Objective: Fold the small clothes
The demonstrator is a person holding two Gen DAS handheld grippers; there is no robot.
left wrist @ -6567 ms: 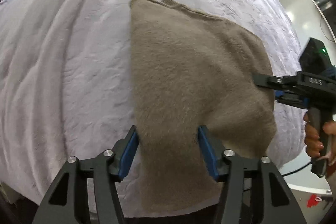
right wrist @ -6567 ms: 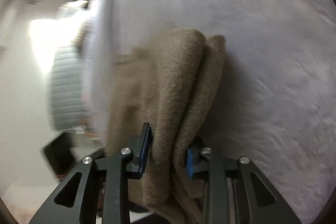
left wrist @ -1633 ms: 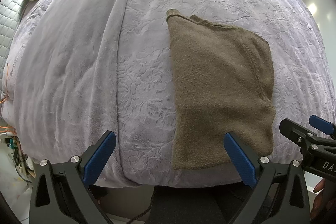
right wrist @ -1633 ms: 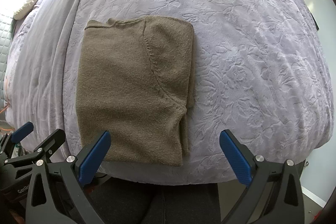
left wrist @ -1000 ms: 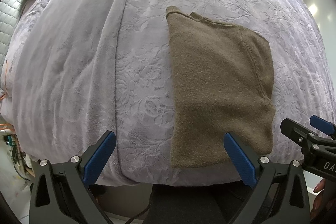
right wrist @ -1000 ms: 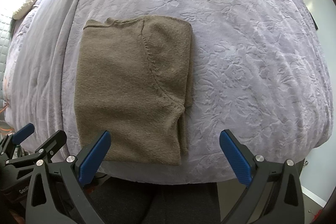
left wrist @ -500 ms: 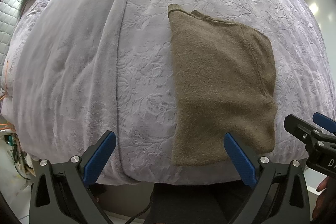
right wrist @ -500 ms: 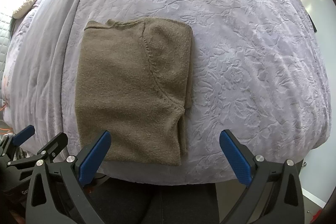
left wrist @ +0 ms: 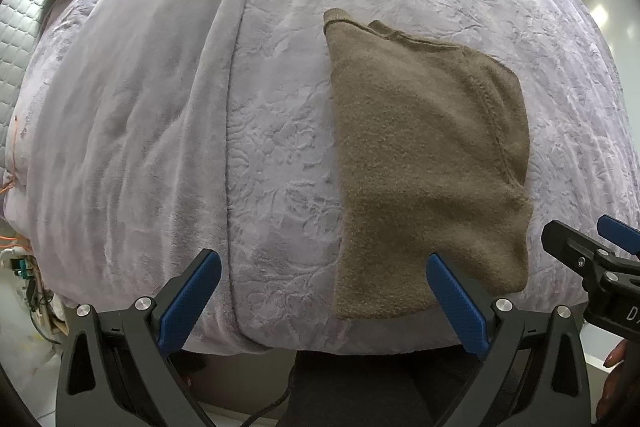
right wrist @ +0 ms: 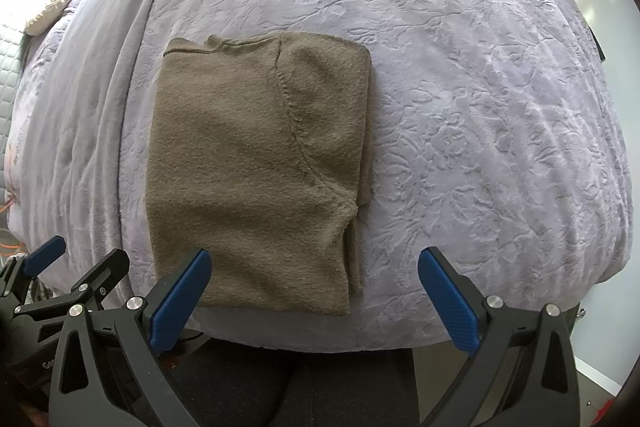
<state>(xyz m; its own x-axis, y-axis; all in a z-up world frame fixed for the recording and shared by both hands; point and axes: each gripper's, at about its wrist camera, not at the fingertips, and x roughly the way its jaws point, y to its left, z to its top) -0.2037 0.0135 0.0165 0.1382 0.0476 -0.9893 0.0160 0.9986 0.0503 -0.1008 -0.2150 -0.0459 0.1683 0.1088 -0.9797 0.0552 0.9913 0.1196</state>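
Both grippers, left [left wrist: 324, 301] and right [right wrist: 314, 293], hang wide apart and empty over the folded olive-brown fuzzy knit sweater [right wrist: 256, 167] near the embossed lavender bedspread's [right wrist: 480, 107] front edge, so any careless nudge could probably slide it off.

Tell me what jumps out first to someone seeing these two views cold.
The folded brown sweater stands out, lying flat near the front edge of the lavender embossed bedspread. Next come the blue-padded tools: the left tool and right tool both gape wide open, low in their views, gripping nothing.
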